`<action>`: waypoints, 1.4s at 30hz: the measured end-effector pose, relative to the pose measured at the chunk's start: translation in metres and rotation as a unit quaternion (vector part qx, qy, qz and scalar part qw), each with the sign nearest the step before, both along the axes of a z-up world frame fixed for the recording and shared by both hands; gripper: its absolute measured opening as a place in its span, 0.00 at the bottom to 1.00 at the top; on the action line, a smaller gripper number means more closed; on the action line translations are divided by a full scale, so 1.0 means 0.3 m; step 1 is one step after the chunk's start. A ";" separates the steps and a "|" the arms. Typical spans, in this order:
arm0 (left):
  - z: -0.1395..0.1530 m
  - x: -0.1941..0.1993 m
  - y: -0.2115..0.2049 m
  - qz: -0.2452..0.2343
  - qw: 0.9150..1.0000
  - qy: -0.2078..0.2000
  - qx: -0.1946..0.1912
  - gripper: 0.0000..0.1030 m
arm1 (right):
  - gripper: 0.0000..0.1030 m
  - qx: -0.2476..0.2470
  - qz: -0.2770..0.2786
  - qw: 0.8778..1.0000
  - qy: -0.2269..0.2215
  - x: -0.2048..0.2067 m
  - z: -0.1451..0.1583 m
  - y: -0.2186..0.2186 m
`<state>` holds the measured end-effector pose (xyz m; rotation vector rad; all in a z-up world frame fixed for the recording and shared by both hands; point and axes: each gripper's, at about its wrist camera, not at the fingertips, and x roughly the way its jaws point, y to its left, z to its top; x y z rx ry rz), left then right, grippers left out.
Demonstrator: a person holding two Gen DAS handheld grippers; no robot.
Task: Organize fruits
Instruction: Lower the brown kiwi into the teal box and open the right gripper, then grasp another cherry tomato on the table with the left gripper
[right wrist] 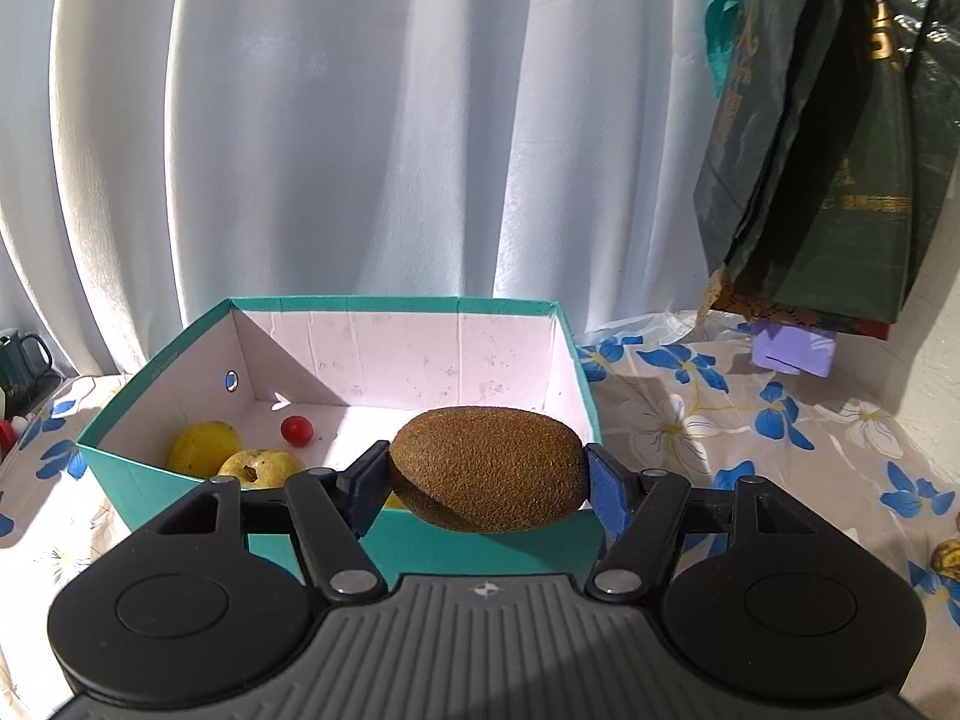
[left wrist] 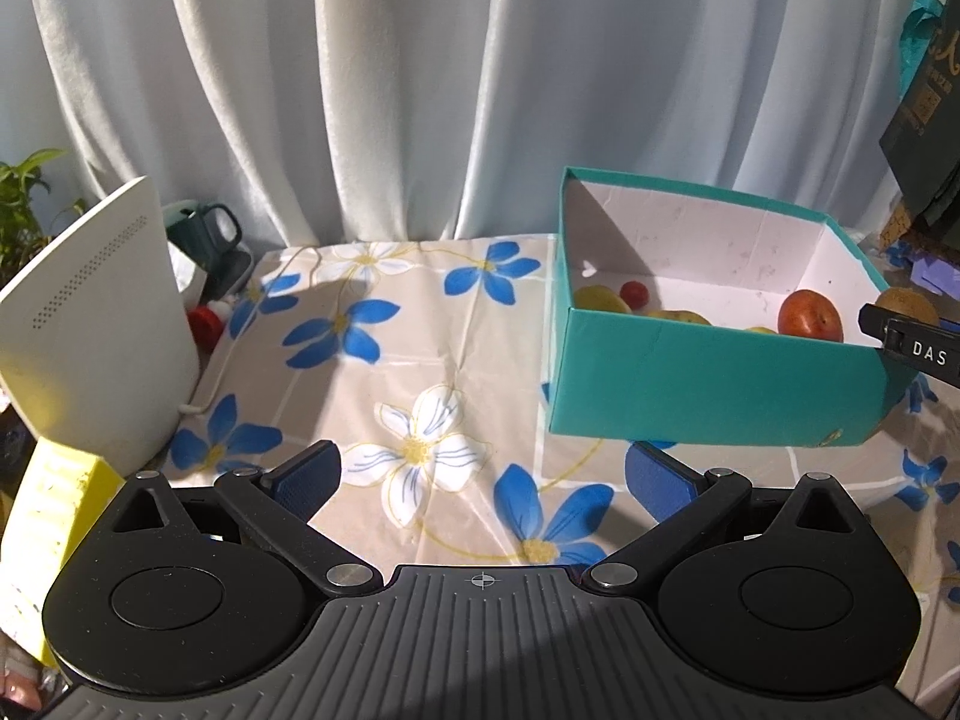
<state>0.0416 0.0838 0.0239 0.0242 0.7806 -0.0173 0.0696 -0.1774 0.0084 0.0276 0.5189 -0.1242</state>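
The left wrist camera looked down across the flowered tabletop (left wrist: 420,324), the teal box (left wrist: 708,384) off right; the right wrist camera faced that shared box (right wrist: 180,480) closely, curtain (right wrist: 360,150) behind

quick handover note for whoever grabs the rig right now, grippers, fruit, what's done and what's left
Right gripper: fingers shut on a brown kiwi, held at the near wall of the teal box, not yet released.
Left gripper: open, nothing between its fingers, over the flowered tablecloth to the left of the box.
Already in the box: yellow fruit, yellowish apple, small red tomato, larger red fruit.
Left to do: carry the kiwi over the wall and release it. A yellowish item at the right edge of the right wrist view may also need boxing; too cropped to identify.
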 end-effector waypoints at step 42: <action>-0.274 -0.069 -0.136 -0.108 0.992 0.018 0.057 0.82 | 0.96 0.035 0.027 0.999 -0.017 -0.395 0.032 0.059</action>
